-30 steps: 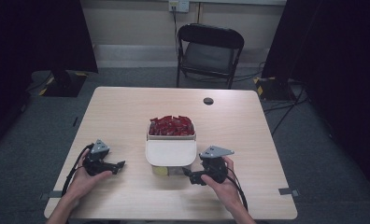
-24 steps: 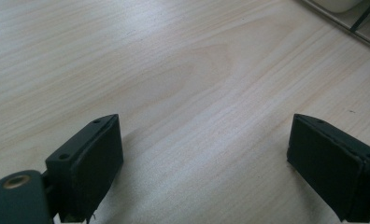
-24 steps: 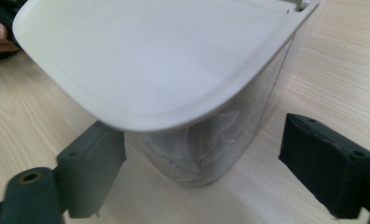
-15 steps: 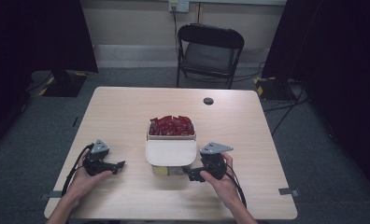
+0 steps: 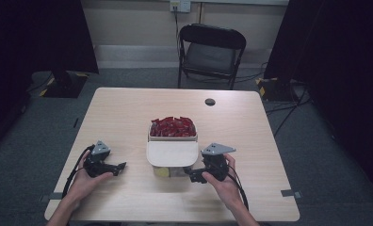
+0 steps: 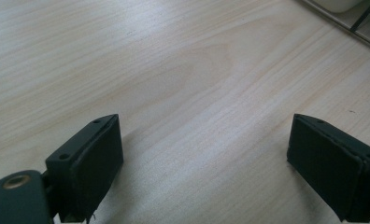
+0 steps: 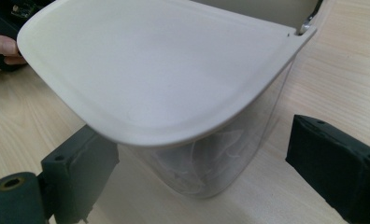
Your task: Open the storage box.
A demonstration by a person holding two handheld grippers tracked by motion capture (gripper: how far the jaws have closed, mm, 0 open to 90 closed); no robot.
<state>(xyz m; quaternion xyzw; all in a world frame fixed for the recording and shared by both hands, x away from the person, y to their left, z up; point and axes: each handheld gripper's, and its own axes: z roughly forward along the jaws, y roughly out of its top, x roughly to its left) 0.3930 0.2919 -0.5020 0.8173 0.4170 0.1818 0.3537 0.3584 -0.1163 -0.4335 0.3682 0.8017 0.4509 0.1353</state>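
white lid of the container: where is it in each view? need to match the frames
High view: the white lid lies centre, just below the red contents, left of the right gripper.
Left gripper view: a white edge at the top right corner may be the container; cannot tell.
Right gripper view: the lid spans the upper frame, above the open jaws.
Shared landmark: the wooden table.

Left gripper [image 5: 120,165], held in the left hand [image 5: 83,181] at near left, jaws spread wide. Right gripper [image 5: 190,176], held in the right hand [image 5: 222,181] at near right, jaws just opened and wide apart, pointing left.
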